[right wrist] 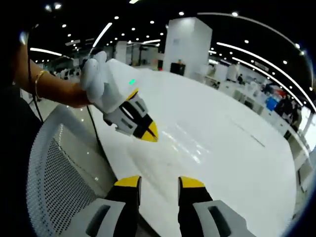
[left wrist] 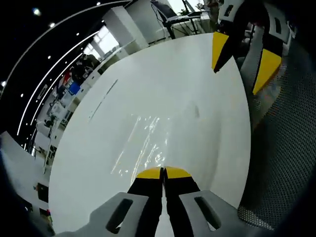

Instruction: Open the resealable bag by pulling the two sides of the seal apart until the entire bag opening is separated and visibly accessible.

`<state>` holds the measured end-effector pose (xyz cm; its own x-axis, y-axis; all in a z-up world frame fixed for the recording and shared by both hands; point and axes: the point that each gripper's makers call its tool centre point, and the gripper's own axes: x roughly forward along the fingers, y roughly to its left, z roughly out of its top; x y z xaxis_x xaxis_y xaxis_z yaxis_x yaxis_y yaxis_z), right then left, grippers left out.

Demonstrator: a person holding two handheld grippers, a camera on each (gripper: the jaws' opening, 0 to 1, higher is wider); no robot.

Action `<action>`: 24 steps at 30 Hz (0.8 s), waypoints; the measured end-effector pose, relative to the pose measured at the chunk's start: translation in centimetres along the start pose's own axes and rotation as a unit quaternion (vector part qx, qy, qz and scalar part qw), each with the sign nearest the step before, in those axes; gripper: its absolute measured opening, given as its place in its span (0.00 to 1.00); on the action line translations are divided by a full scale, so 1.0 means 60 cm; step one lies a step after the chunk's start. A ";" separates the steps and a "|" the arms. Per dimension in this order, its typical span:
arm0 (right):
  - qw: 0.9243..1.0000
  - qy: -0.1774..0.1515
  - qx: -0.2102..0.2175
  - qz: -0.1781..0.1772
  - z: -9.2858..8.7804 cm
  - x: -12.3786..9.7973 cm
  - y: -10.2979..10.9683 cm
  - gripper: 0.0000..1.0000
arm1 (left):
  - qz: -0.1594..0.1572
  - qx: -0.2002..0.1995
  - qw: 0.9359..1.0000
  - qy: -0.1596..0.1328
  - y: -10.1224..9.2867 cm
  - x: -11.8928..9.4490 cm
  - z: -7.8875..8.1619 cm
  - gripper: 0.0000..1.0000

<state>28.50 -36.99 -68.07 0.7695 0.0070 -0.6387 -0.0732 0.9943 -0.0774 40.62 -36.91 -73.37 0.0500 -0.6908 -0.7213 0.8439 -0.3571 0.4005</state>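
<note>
A clear resealable bag lies flat on the white table, showing mostly as glints. My left gripper is shut, its yellow tips pinching the bag's near edge. In the right gripper view that left gripper is held by a white-gloved hand low over the table, with the bag just beyond its tips. My right gripper stands open near the table's edge with nothing between its fingers. It also comes into the left gripper view at the upper right as the right gripper, apart from the bag.
A grey mesh chair back stands close against the table's near edge, and the same mesh chair lies beside my left gripper. Desks, shelves and people fill the room beyond the table.
</note>
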 end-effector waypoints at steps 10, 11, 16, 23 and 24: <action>0.999 0.011 0.032 -0.022 -0.022 -0.019 -0.013 0.33 | 0.001 0.003 1.000 0.005 0.032 0.038 0.004 0.00; 0.999 0.011 0.040 -0.024 -0.024 -0.021 -0.015 0.33 | 0.003 0.003 1.000 0.007 0.039 0.043 0.005 0.00; 0.998 0.018 0.054 -0.034 -0.036 -0.022 -0.026 0.33 | 0.014 -0.003 1.000 0.004 0.078 0.069 0.007 0.00; 0.996 0.032 0.068 -0.045 -0.049 -0.026 -0.047 0.34 | 0.016 0.014 1.000 0.008 0.122 0.101 0.010 0.00; 0.996 0.033 0.070 -0.046 -0.050 -0.026 -0.050 0.34 | 0.016 0.022 1.000 0.008 0.128 0.106 0.012 0.00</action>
<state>25.61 -40.31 -69.11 0.7255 -0.0881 -0.6826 0.0890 0.9955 -0.0340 47.04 -44.50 -74.49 0.0849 -0.6916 -0.7172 0.8179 -0.3627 0.4466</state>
